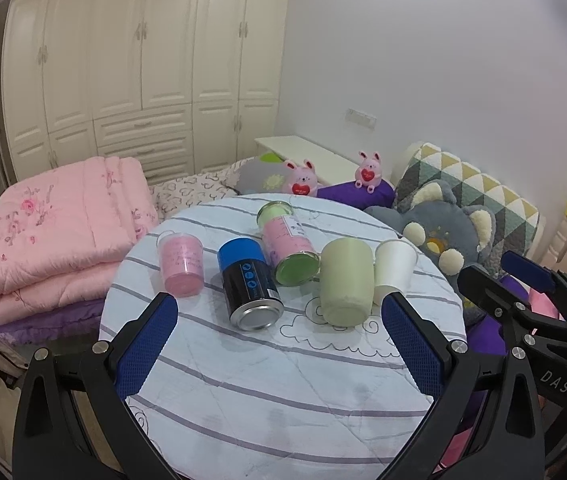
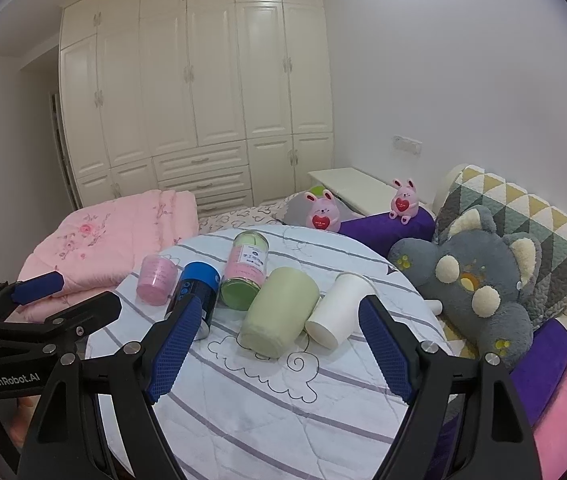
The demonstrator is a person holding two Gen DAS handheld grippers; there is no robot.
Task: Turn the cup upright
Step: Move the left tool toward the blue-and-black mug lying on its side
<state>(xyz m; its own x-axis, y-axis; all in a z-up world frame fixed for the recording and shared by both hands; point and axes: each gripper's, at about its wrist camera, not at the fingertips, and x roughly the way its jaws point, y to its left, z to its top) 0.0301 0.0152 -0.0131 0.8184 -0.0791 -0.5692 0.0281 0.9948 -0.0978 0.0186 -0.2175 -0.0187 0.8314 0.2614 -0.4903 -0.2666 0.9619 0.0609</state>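
Observation:
Several cups lie on their sides on a round table point(image 1: 283, 392) with a striped cloth: a pink cup point(image 1: 182, 265) point(image 2: 156, 279), a blue-and-black can-like cup point(image 1: 248, 284) point(image 2: 197, 289), a tall pink-and-green jar point(image 1: 288, 240) point(image 2: 245, 270), a pale green cup point(image 1: 346, 281) point(image 2: 280, 312) and a white cup point(image 1: 394, 270) point(image 2: 339, 309). My left gripper point(image 1: 279, 304) is open and empty, short of the cups. My right gripper point(image 2: 277, 306) is open and empty, its fingers either side of the green and white cups but nearer the camera.
A folded pink quilt point(image 1: 51, 232) lies left of the table. A grey plush toy point(image 2: 479, 280), a patterned cushion point(image 2: 523, 216) and two pink bunny toys point(image 2: 323, 212) sit behind and to the right. A cream wardrobe point(image 2: 203, 92) fills the back wall.

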